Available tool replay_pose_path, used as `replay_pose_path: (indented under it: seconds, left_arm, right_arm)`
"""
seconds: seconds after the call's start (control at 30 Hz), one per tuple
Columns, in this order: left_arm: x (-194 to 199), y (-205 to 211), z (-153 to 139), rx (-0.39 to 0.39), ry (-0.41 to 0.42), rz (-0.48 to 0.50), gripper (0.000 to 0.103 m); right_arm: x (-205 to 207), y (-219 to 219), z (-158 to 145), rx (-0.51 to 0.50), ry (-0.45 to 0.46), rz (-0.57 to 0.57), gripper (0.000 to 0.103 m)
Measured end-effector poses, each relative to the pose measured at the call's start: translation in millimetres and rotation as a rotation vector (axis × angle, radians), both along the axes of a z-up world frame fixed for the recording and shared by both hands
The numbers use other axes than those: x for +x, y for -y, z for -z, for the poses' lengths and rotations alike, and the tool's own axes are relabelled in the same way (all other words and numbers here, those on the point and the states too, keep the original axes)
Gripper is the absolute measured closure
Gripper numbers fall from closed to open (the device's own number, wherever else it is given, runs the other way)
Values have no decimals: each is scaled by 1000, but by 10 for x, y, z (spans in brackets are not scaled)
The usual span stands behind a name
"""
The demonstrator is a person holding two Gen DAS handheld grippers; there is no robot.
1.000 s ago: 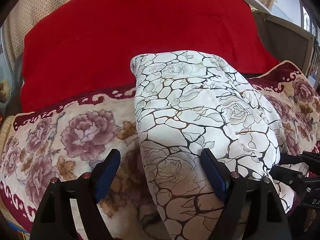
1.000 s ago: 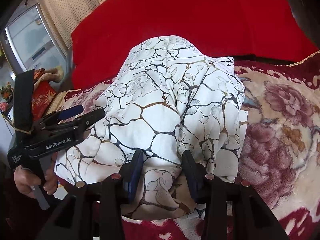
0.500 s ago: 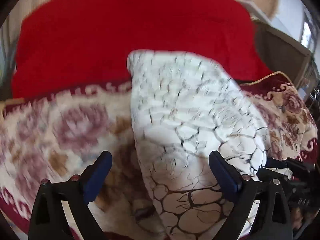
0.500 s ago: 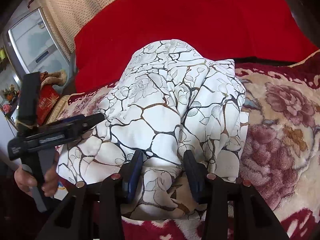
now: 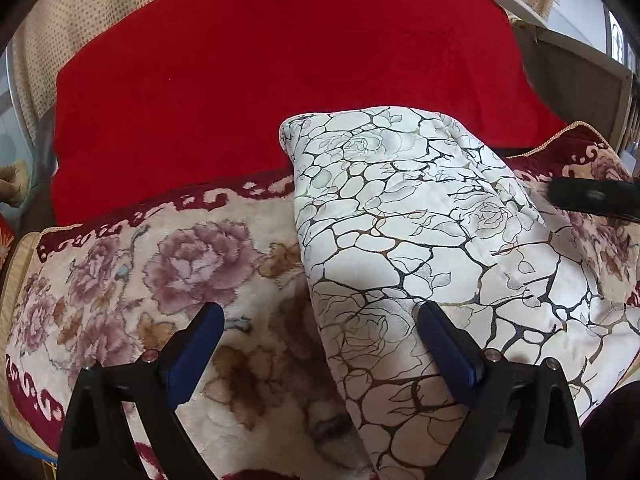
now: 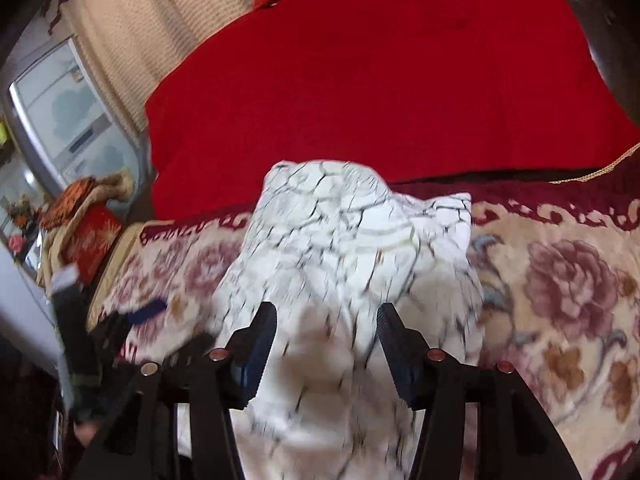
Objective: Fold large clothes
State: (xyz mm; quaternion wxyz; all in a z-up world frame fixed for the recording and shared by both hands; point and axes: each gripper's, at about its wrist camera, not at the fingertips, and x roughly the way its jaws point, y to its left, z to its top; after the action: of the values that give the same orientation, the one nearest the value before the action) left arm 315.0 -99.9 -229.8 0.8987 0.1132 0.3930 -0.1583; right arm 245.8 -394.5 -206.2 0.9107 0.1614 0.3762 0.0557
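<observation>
A folded white garment point(image 5: 416, 240) with a dark crackle and rose print lies on a floral cushion cover point(image 5: 132, 264). My left gripper point(image 5: 320, 344) is open, its jaws wide, over the garment's near left edge and apart from the cloth. In the right wrist view the garment point(image 6: 340, 240) is blurred by motion. My right gripper point(image 6: 326, 340) is open above its near end, holding nothing. The left gripper shows as a dark blur at the left of the right wrist view point(image 6: 120, 328).
A red blanket point(image 5: 280, 80) covers the sofa back behind the garment. A beige dotted curtain point(image 6: 152, 32) hangs behind it. A red box and clutter point(image 6: 80, 232) sit at the left beside a window. The right gripper's black body point(image 5: 592, 196) shows at the right edge.
My right gripper opened wider and let go of the garment's near end, pulling back with motion blur. My left gripper drew back a little and stayed open.
</observation>
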Motion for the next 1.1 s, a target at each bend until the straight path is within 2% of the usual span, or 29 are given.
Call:
replay_pose_path:
  seconds: [0.07,0.1,0.13,0.17,0.23,0.37,0.47,0.63,0.73,0.83,0.93,1.1]
  left_arm:
    - [15,-1,16,-6,-4,0,6]
    - [23,3,13,-7,-7,1,6]
    - [32,9,17,-7,-9,2,6]
    - [35,17,23,-6,-10,3,6]
    - [41,24,20,-4,-7,5,6]
    - [45,35,16,3,-3,4,6]
    - [31,43,9,8,4,2,6]
    - [11,44,8,13,10,3,6]
    - [7,44,6,15,14,5,6]
    - [4,51,8,18,15,4,6]
    - [-5,64,11,31,24,6,6]
    - [-4,49,4,28,26,6,6]
  right_arm:
    - [247,62,220,-48,-84,42,46]
    - [373,124,360,-40,-133,50,46]
    - [463,191,504,4,-175,41,46]
    - [506,279,624,79,-181,37,45]
    - [454,304,578,88,-150,27,45]
    - [337,185,426,-8,-127,16,45]
    - [198,123,285,13,-90,-5,45]
    - [-89,6,98,-27,-27,-34,45]
    - [-227,31,113,-26,-23,-32,45]
    - [-224,75,260,-14,-64,-41,45]
    - [-177,128,434,48,-105,-39,44]
    - [-220,167,332,56,-77,-30,43]
